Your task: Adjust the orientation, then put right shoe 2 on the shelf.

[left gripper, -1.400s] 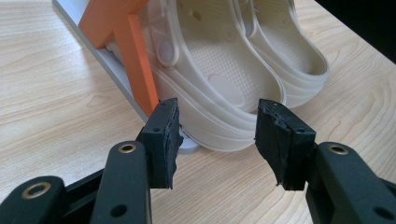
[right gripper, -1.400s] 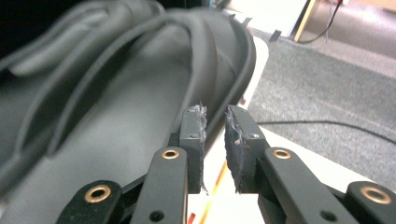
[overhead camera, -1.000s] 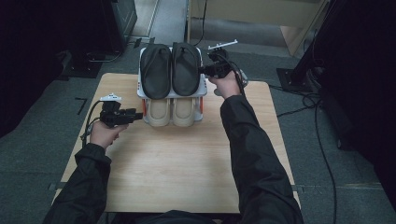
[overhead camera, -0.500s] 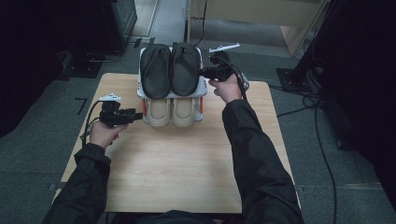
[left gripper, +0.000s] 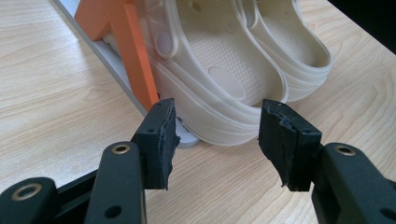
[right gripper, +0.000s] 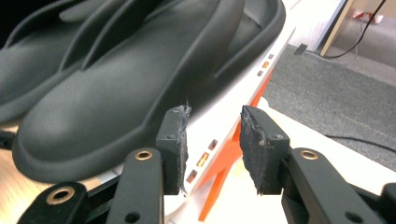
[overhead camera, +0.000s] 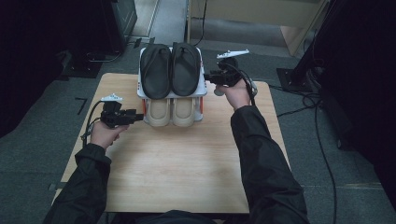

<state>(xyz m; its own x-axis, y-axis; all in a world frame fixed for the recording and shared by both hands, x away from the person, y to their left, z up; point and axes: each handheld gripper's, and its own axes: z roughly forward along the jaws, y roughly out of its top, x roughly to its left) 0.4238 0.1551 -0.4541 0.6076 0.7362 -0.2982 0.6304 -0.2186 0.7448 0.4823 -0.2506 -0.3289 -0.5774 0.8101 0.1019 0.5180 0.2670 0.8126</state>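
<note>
Standing at the far middle of the wooden table (overhead camera: 177, 186), the white two-tier shoe rack (overhead camera: 203, 84) carries black sandals (overhead camera: 170, 70) above and cream clogs (overhead camera: 172, 112) below. The right gripper (overhead camera: 208, 77), jaws just opening, straddles the top shelf's edge without pressing. The left gripper (overhead camera: 140, 115), jaws apart and opening, faces the clogs' heels, holding nothing.

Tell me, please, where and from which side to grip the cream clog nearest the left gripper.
Probably the heel rim of the cream clog. It juts off the rack's lower shelf toward the person, and the cavity above it is open. Bring the left gripper from the table's near side, one jaw inside, one outside.
</note>
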